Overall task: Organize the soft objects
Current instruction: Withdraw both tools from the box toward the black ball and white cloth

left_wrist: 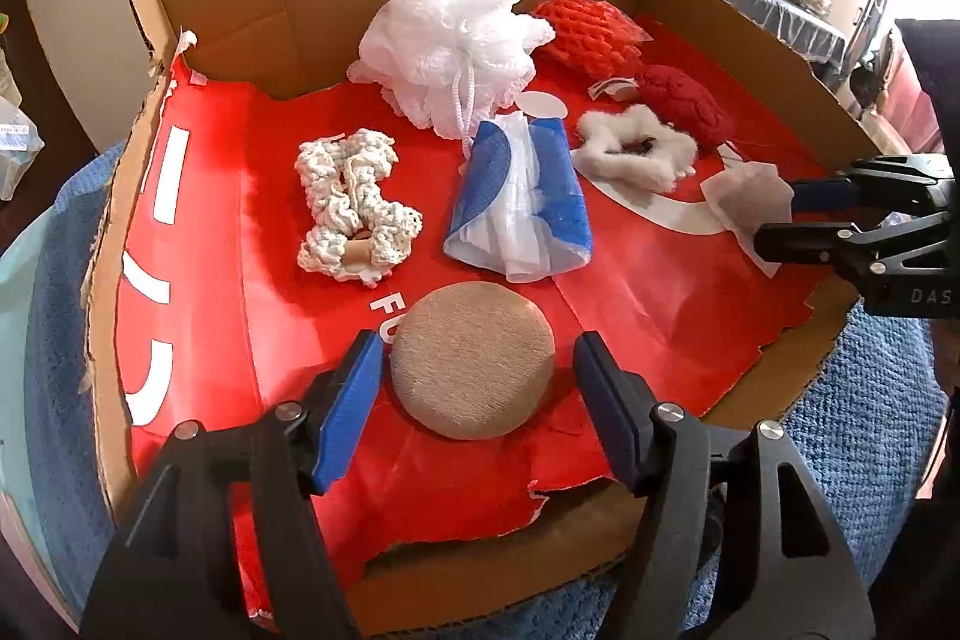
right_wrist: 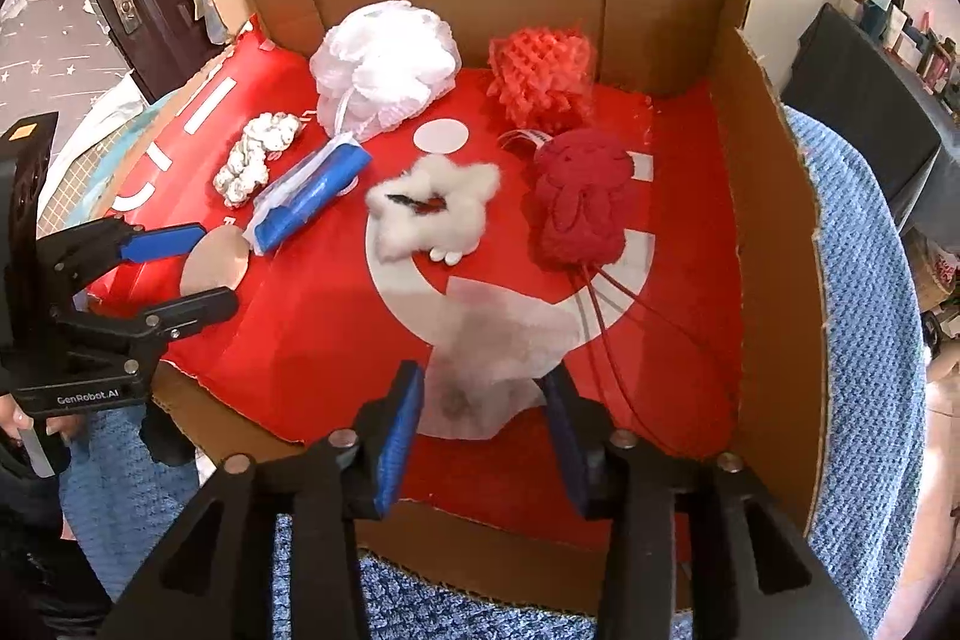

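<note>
While the left gripper (left_wrist: 477, 388) straddles the tan round pad (left_wrist: 472, 360) with jaws wide and empty, the right gripper (right_wrist: 486, 421) likewise brackets the white tissue (right_wrist: 480, 358), unclamped, at the box's near edge.

tan round pad (left_wrist: 472, 359), white mesh pouf (left_wrist: 451, 46)

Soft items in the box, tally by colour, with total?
White: 4 - mesh bath pouf, crocheted scrunchie, fluffy star scrunchie, thin tissue sheet
Red: 2 - waffle-knit sponge, knitted pouch
Blue-and-white: 1 - folded cloth
Beige: 1 - round puff pad
Total: 8
</note>
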